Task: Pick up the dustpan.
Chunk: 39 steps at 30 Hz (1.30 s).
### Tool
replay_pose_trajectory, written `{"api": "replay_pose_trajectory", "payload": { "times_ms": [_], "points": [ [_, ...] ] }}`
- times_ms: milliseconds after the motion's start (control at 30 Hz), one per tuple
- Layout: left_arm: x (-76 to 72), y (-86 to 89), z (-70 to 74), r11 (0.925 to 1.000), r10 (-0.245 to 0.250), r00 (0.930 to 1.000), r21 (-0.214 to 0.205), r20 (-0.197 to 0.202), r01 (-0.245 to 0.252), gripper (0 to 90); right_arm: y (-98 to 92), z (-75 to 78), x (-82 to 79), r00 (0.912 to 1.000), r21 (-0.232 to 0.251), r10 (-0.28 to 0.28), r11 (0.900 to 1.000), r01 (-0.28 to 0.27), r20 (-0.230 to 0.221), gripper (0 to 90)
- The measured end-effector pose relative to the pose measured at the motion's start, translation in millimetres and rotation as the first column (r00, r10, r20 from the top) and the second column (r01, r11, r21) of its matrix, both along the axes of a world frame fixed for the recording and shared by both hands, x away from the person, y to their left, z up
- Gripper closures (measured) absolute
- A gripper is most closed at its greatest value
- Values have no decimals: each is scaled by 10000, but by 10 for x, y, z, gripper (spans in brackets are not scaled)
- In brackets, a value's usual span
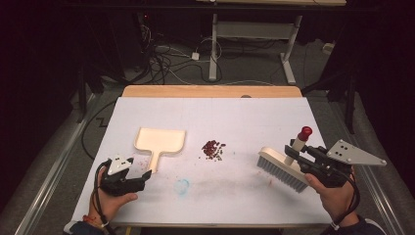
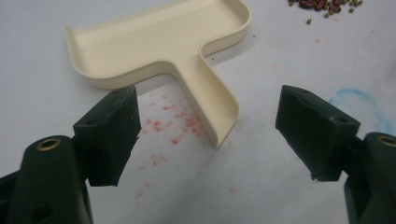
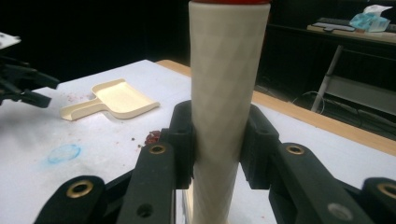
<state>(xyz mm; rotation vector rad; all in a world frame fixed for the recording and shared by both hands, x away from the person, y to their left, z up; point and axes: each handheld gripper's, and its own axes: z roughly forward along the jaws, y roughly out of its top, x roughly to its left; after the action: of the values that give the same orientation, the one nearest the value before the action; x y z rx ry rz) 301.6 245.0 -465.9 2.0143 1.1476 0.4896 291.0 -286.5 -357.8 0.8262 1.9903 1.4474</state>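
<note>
The right gripper (image 1: 304, 157) is clamped on the brush (image 1: 284, 166) by its upright handle, bristles resting on the table (image 1: 215, 112), which looks like a hold made for sweeping sideways. The left gripper (image 1: 139, 177) hovers with jaws wide apart, nothing between them, lined up just short of the dustpan (image 2: 163, 42) handle, probably to steady the pan as a catcher. The pan lies flat and empty, its handle toward the person. Farther out, between pan and brush, sits a small pile of beans (image 1: 213, 149), loose on the sheet.
</note>
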Motion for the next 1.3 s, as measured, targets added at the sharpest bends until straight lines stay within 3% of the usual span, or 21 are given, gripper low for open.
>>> {"api": "replay_pose_trajectory", "payload": {
  "times_ms": [100,200,300,333,367,400,500,533,700,833,867,1000,1133,1300],
  "points": [
    [194,-149,-106,9999,-6,9977,152,-676,17,200,19,-11,6,10000,-72,59,10000,-59,-52,699],
    [286,-241,-159,9984,169,9950,556,-981,-115,205,31,-18,4,9999,-94,122,9999,-123,-78,699],
    [409,-336,-218,9956,378,9922,892,-1192,-272,266,38,-20,1,9999,-125,127,9998,-128,-86,699],
    [474,-358,-264,9941,549,9894,997,-1341,-416,330,40,-23,1,9998,-97,134,9999,-135,-115,699],
    [474,-358,-264,9941,549,9894,997,-1341,-416,324,40,-25,3,9998,-94,145,9998,-146,-115,699],
    [523,-325,-272,9952,798,9857,678,-1482,-704,331,40,-28,4,9998,-103,147,9998,-148,-104,699],
    [548,-317,-273,9937,999,9843,650,-1458,-912,461,51,-39,5,9996,-117,193,9997,-195,-194,699],
    [576,-335,-262,9918,1092,9837,820,-1426,-982,503,54,-43,7,9996,-151,216,9996,-219,-198,699],
    [630,-364,-247,9904,1066,9842,1023,-1416,-926,636,66,-54,17,9993,-190,256,9995,-261,-266,699],
    [635,-361,-233,9907,1000,9851,1063,-1401,-854,639,73,-58,21,9992,-218,321,9992,-326,-250,699],
    [638,-346,-210,9872,1084,9866,1304,-1216,-924,640,74,-62,24,9991,-231,321,9992,-327,-273,699],
    [626,-266,-132,9863,1240,9877,1210,-956,-1122,641,69,-74,33,9991,-280,302,9991,-310,-286,699],
    [521,-176,45,9899,890,9944,1153,-576,-820,642,53,-73,44,9993,-232,253,9994,-260,-283,699],
    [300,-102,218,9932,263,9982,1143,-546,-200,641,27,-74,52,9996,-167,73,9998,-77,-273,700]
  ]
}}
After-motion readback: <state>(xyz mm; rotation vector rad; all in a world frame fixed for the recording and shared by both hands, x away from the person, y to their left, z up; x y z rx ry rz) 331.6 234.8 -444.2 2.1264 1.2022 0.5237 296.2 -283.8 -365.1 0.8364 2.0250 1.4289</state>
